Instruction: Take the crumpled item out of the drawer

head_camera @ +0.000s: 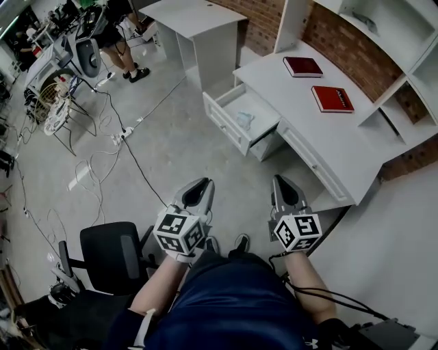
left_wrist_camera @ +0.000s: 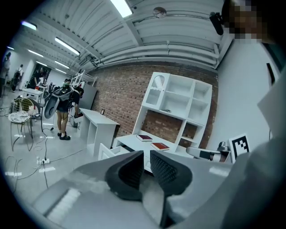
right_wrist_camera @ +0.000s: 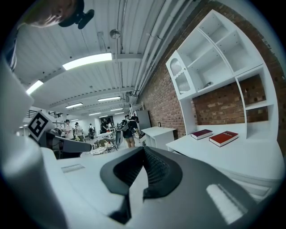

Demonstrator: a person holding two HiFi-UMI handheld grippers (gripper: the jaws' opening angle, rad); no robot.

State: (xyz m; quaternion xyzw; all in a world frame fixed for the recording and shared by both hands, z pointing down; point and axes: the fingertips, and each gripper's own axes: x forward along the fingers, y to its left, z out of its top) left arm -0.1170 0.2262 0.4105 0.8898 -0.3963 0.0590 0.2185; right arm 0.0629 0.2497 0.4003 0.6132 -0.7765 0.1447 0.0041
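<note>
The white drawer (head_camera: 222,113) stands pulled out of the desk (head_camera: 342,150), up and to the right in the head view. A pale crumpled item (head_camera: 245,120) lies inside it. My left gripper (head_camera: 203,183) and right gripper (head_camera: 279,180) hang side by side over the floor, well short of the drawer and pointing toward it. Both are shut with nothing between the jaws. In the left gripper view the left gripper (left_wrist_camera: 146,154) shows its dark pads almost together, with the drawer (left_wrist_camera: 109,152) beyond them. The right gripper (right_wrist_camera: 143,150) has its tips touching.
Two red books (head_camera: 302,66) (head_camera: 332,98) lie on the desk top, with white shelves behind them. A black office chair (head_camera: 109,256) stands at my lower left. Cables (head_camera: 102,164) trail over the floor. A second white table (head_camera: 198,20) and a person (head_camera: 120,41) are farther back.
</note>
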